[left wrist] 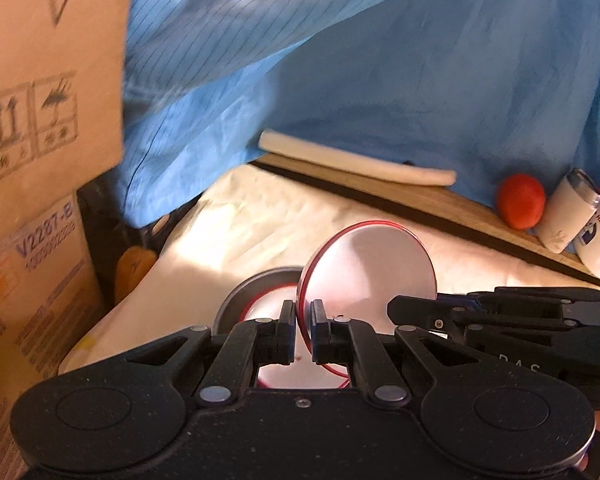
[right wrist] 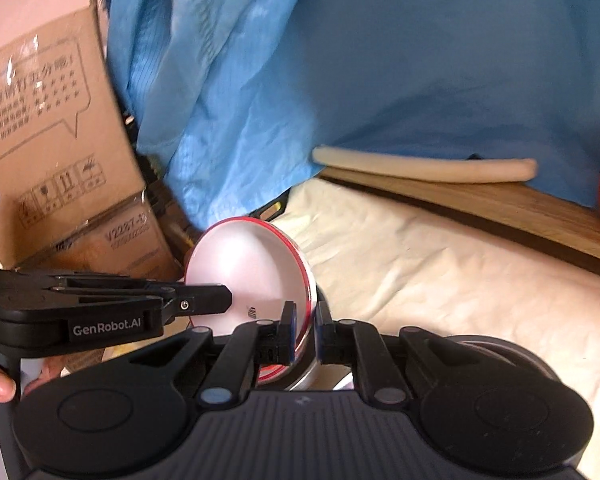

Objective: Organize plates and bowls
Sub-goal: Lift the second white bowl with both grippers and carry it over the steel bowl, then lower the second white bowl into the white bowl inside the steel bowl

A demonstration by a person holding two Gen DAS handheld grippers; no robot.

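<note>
The right tool point(right wrist: 304, 330) clamps the red-rimmed white dish point(right wrist: 248, 272) on edge, the left tool point(right wrist: 204, 300) touching its underside.

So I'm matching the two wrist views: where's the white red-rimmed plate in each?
Left wrist: the plate stands on edge just right of centre, its rim clamped in the left tool.
Right wrist: the plate is left of centre, rim in the right tool.
Shared landmark: the pale roll on the wooden ledge.
</note>
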